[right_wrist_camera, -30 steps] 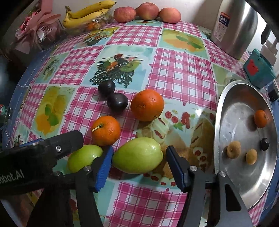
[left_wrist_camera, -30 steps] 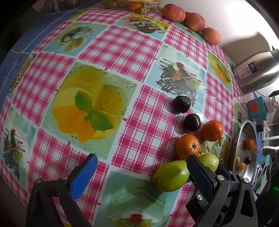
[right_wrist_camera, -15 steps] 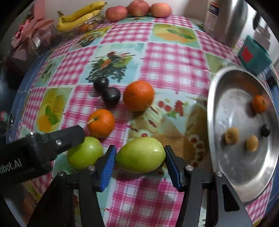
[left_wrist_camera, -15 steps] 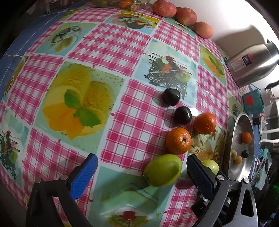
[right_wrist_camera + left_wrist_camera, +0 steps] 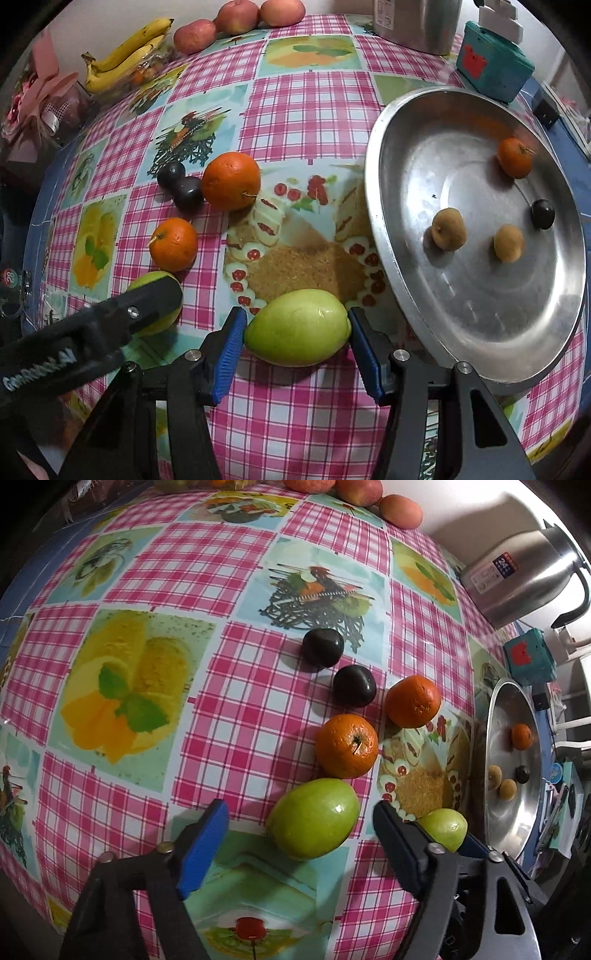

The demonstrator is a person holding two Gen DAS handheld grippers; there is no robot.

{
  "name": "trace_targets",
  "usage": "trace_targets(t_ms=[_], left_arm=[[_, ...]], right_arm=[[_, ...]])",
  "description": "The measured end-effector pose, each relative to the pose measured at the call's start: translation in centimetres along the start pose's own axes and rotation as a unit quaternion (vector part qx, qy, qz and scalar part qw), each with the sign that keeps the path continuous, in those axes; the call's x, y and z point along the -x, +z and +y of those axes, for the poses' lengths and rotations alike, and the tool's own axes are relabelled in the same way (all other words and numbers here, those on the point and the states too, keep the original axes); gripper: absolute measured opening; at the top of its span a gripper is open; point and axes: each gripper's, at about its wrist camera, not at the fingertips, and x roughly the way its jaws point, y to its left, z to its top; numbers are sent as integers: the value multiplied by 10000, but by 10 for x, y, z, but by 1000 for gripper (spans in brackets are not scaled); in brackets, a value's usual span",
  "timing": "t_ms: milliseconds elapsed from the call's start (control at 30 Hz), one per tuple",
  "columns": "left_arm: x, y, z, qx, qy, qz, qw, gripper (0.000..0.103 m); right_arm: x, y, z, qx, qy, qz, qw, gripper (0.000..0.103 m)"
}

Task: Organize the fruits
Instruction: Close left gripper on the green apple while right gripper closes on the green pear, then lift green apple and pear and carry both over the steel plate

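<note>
Oranges [image 5: 231, 181] three, guavas [image 5: 297, 326] two.

The tablecloth [image 5: 303, 96] looks like smooth, slightly shiny plastic sheeting printed with pink checks. At the right of the right wrist view, the tray [image 5: 391, 229] is dull brushed metal, scuffed. The green fruit [image 5: 297, 326] at lower centre has a glossy, waxy skin; the oranges [image 5: 231, 181] are pebbled and matt. The kettle [image 5: 517, 579], upper right in the left wrist view, is brushed steel.

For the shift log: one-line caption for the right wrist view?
Right gripper clamps a green fruit beside the metal tray.
</note>
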Motion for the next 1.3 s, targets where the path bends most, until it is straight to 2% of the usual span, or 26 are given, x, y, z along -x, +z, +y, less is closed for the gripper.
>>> trace_targets(t_ms=[133,267,767,1033,1300], left_arm=[[0,0,-2,-49,27,1,10000,65],[3,-3,2,-36,-183,55,9998,53],[11,-5,-3,-84,-332,-16,9994,53],[33,-2,-4,-96,-401,-345,9986,53],[60,3,-1,-89,-423,-783,9960,53]], right_arm=[[0,0,2,-5,-5,13,10000,58],[-2,2,3,-18,18,28,10000,58],[0,5,4,-48,47,-9,10000,58],[16,8,6,-46,127,-227,9997,58],[47,11,11,42,50,-694,9976,58]])
